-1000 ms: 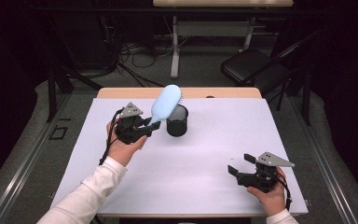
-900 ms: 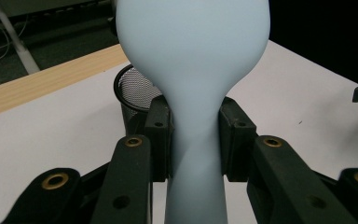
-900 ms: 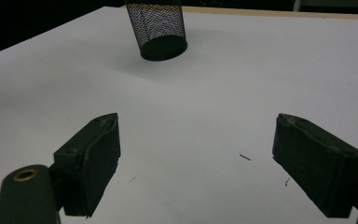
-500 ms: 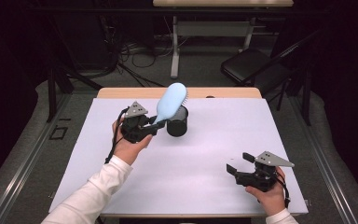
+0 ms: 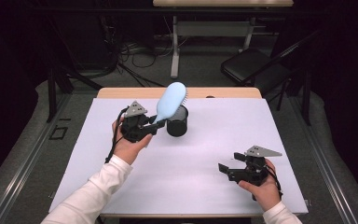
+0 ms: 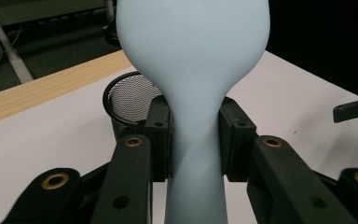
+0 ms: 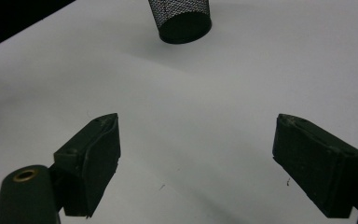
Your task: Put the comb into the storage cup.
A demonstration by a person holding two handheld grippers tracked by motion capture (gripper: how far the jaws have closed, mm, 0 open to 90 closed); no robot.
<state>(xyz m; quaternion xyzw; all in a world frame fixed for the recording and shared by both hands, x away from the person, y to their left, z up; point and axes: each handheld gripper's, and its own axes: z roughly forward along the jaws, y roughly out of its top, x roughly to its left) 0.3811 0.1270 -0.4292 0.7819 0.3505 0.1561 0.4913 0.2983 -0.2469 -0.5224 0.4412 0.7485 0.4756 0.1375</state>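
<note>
So far the pickup is done: the left hand-held gripper point(image 5: 154, 125) is clenched on the handle of the light-blue hairbrush point(image 5: 171, 100), held tilted in the air near the desk's point(image 5: 261, 121) far edge. Its head hangs over the black mesh cup point(image 5: 177, 122), seemingly not yet inside. Lowering it in remains. The right hand-held gripper point(image 5: 224, 171) rests released, empty, near the front right corner.

Dark room; grey floor point(image 5: 37, 154); black chair point(image 5: 254, 70) behind table point(image 5: 200, 158); cables point(image 5: 130, 51) on floor.
</note>
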